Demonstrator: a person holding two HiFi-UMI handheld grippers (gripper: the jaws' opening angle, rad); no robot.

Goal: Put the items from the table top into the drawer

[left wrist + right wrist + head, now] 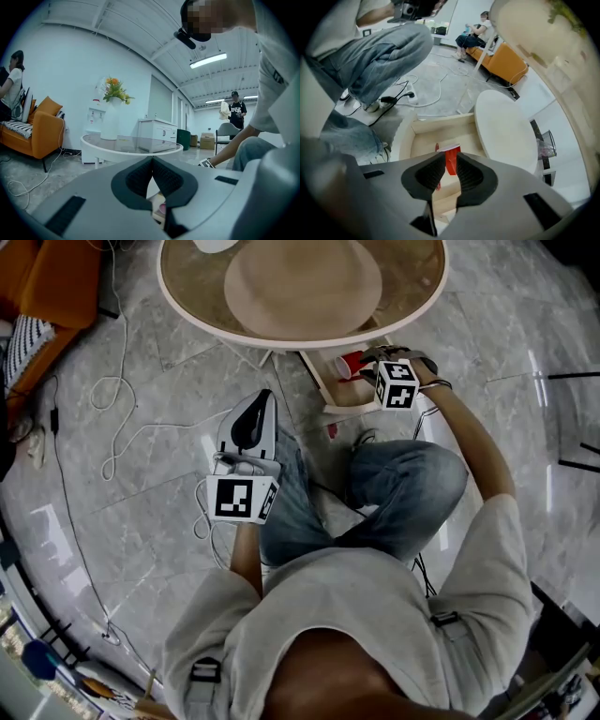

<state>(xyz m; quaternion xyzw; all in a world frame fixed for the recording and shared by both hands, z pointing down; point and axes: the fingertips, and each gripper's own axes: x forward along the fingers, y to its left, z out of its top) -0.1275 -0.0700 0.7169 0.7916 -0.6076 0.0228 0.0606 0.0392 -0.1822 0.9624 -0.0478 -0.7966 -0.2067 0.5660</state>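
The round surface spreads to the right of your right gripper's jaws, and the open drawer lies straight ahead of them. Your right gripper has its jaws partly apart, holding nothing. Your left gripper has its jaws closed tip to tip, empty. The red cup lies in the drawer, just beyond the right jaws' tips, showing through their gap.

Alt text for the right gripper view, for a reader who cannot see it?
The right gripper points down into an open wooden drawer, its jaws slightly apart, framing a red cup in the drawer. The round table top fills the right. The person's jeans leg is at upper left, with an orange sofa beyond.
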